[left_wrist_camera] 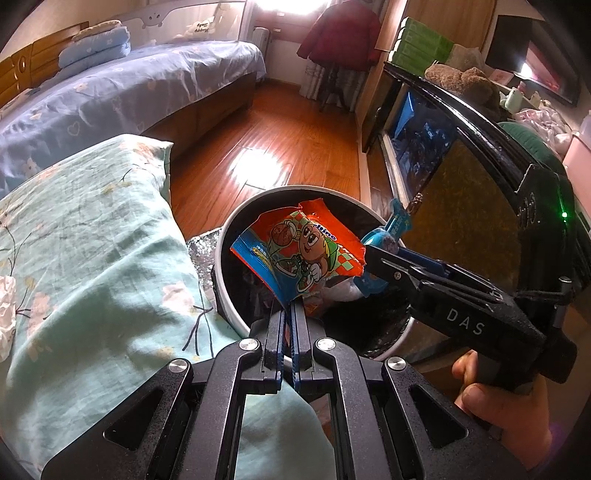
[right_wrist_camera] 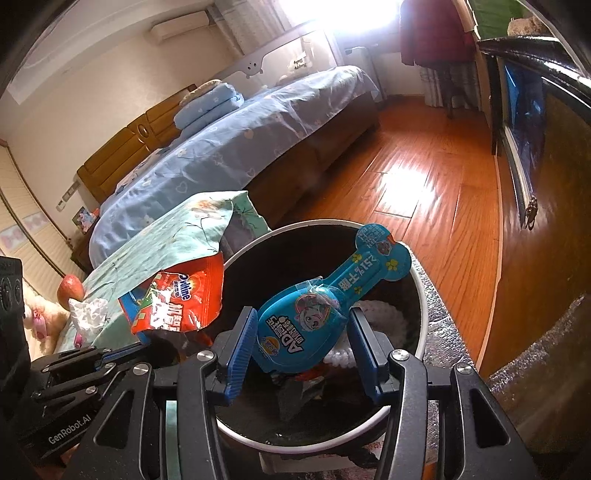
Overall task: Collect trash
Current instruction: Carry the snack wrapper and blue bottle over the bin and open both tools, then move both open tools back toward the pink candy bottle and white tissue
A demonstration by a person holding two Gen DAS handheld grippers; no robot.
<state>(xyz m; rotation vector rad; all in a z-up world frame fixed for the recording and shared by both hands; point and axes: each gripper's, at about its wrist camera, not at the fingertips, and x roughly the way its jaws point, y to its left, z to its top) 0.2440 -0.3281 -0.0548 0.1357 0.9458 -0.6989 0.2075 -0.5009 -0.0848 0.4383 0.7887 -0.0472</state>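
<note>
Over the bin (right_wrist_camera: pixel 417 280), left hand-held gripper (left_wrist_camera: pixel 290 308) pinches an orange wrapper (left_wrist_camera: pixel 295 251); right hand-held gripper (right_wrist_camera: pixel 301 339) clasps a blue packet (right_wrist_camera: pixel 306 325).

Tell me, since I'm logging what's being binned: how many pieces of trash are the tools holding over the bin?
2: an orange snack wrapper in the left tool, a blue bone-shaped package in the right tool. More trash lies inside the bin, partly hidden.

Blown-out window (right_wrist_camera: pixel 343 14) backlight, floor (right_wrist_camera: pixel 406 184) glare, fisheye warping
</note>
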